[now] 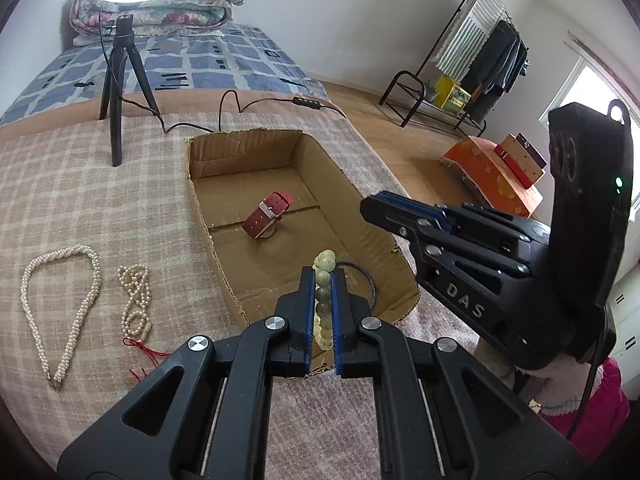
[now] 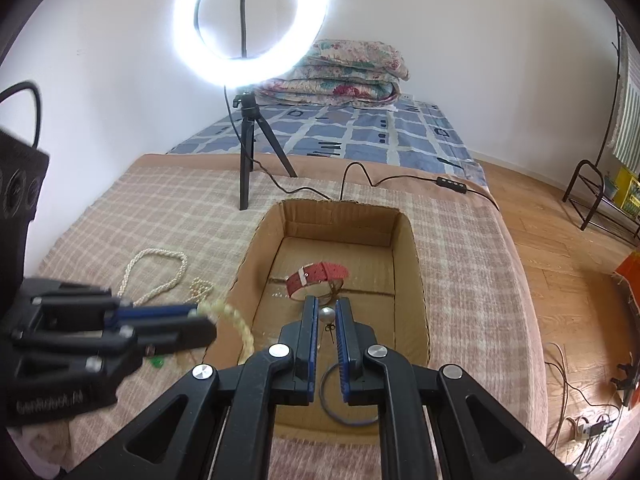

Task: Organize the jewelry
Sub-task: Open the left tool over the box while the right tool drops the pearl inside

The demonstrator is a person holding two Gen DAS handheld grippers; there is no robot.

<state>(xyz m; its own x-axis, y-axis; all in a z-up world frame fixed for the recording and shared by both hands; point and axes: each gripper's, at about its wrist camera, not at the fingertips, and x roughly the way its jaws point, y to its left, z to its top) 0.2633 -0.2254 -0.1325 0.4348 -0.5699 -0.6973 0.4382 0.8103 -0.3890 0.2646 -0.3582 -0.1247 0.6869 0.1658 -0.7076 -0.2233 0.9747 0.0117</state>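
My left gripper (image 1: pixel 323 280) is shut on a pale green bead bracelet (image 1: pixel 323 276) and holds it over the near edge of the open cardboard box (image 1: pixel 200 196). In the right wrist view the bead bracelet (image 2: pixel 236 320) hangs from the left gripper (image 2: pixel 200 322). My right gripper (image 2: pixel 326 312) is shut on a pearl earring (image 2: pixel 326 314) above the cardboard box (image 2: pixel 412 264). A red watch (image 2: pixel 316 278) and a dark ring bangle (image 2: pixel 340 404) lie inside. The red watch (image 1: pixel 269 213) shows in the left wrist view too. The right gripper (image 1: pixel 372 210) reaches over the box's right wall.
A braided pearl necklace (image 1: pixel 60 304) and a thinner pearl strand (image 1: pixel 136 300) with a red tassel lie on the checked blanket (image 1: pixel 100 216) left of the box. A ring light tripod (image 2: pixel 250 140) and its cable stand behind the box. The bed's edge and wood floor are to the right.
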